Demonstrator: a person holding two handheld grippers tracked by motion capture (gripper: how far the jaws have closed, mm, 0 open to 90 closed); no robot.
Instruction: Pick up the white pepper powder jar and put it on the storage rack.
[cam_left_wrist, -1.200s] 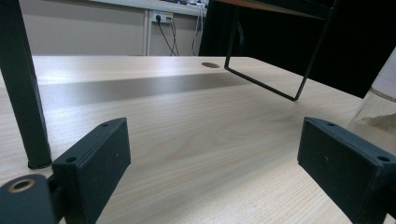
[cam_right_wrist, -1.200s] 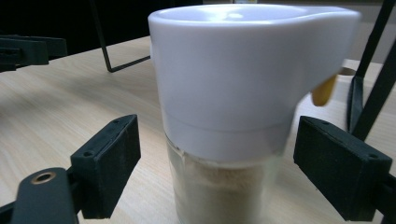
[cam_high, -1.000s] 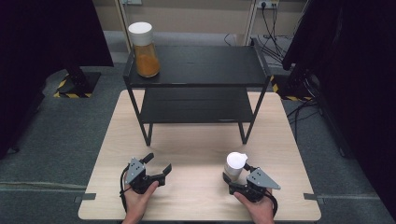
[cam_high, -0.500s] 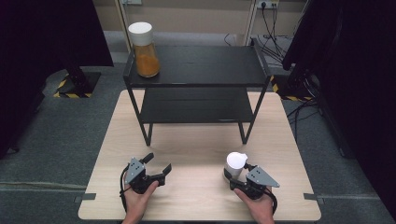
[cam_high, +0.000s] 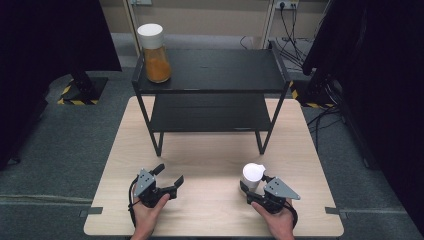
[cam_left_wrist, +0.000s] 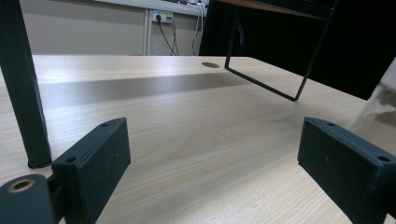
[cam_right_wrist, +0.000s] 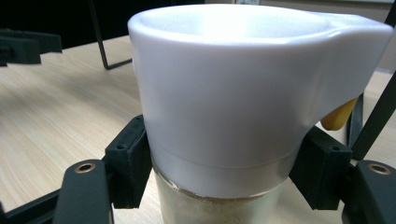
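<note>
Black shelf (cam_high: 210, 70) w/ orange-filled jar (cam_high: 155, 54) on table (cam_high: 210, 160).

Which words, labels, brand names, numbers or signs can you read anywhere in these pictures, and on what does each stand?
None can be read.
White-lidded jar in the right tool: lid plain, no label visible.
Orange-filled jar on the black shelf: no print visible.
Yellow-black striped tape on the floor: stripes, no letters.

Both grippers low on desk (cam_high: 210, 165), right one closed on white-lidded jar.
Right gripper (cam_high: 250, 192) just closed its fingers around jar (cam_high: 252, 177); left gripper (cam_high: 169, 181) spread, nothing between. Orange-filled jar (cam_high: 155, 54) stands on black shelf (cam_high: 220, 70), back left corner.
</note>
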